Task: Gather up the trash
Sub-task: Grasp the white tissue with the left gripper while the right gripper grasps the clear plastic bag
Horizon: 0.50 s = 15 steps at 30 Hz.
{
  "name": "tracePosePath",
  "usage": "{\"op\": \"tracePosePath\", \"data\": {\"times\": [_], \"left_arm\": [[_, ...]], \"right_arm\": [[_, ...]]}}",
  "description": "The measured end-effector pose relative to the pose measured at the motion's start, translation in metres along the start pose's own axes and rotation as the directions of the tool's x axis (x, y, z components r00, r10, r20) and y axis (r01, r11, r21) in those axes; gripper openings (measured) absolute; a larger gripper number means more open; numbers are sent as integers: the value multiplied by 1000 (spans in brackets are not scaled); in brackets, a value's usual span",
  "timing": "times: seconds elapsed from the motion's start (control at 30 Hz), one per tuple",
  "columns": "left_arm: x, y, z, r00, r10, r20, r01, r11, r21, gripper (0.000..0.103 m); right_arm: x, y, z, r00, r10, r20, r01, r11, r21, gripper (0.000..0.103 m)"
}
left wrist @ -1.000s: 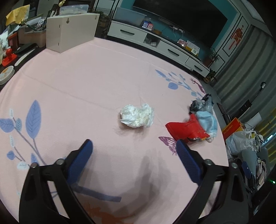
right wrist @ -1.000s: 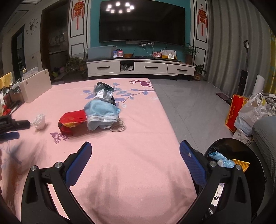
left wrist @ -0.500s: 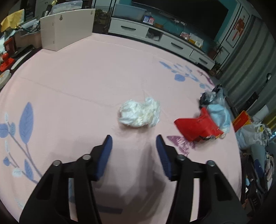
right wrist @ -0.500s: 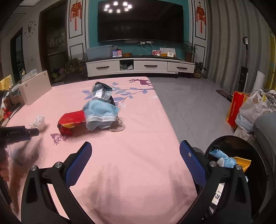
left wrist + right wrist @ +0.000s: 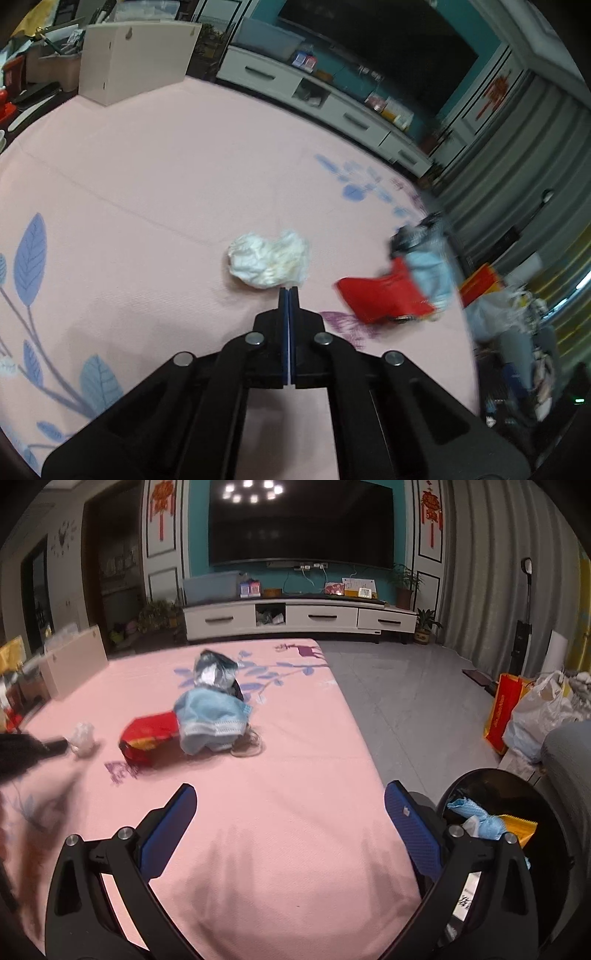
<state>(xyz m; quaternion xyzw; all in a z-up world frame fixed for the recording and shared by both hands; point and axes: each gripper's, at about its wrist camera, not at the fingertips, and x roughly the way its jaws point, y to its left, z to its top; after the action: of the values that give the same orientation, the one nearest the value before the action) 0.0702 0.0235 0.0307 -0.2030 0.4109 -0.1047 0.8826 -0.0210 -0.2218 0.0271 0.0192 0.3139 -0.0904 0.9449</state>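
Note:
A crumpled white tissue (image 5: 269,263) lies on the pink tablecloth (image 5: 147,177). My left gripper (image 5: 288,291) is shut and empty, its tips just in front of the tissue's near edge. Right of the tissue lie a red packet (image 5: 380,299), a blue face mask (image 5: 432,269) and a dark foil bag (image 5: 410,236). In the right wrist view the same pile shows: red packet (image 5: 151,734), mask (image 5: 210,716), foil bag (image 5: 214,672) and tissue (image 5: 83,736). My right gripper (image 5: 288,827) is open and empty above the table's near right part.
A black trash bin (image 5: 517,849) holding blue and yellow trash stands beside the table's right edge. A white box (image 5: 133,59) sits at the table's far left. Bags (image 5: 535,712) lie on the floor at right. A TV cabinet (image 5: 295,618) lines the far wall.
My left gripper has closed from wide open to fully shut, with nothing in it, and moved closer to the tissue. The right gripper has stayed open and almost still.

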Motion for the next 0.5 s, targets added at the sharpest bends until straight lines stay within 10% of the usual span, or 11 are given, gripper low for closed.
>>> {"op": "tracePosePath", "data": {"times": [0.3,0.5], "left_arm": [[-14,-2,18,1000,-2,-15,2,1000,8,3],[9,-2,28,998,26,-56,-25,999,22,54]], "right_arm": [[9,3,68,988,148,-43,-144,986,89,100],[54,23,125,978,162,-132,-151,984,90,100]]}}
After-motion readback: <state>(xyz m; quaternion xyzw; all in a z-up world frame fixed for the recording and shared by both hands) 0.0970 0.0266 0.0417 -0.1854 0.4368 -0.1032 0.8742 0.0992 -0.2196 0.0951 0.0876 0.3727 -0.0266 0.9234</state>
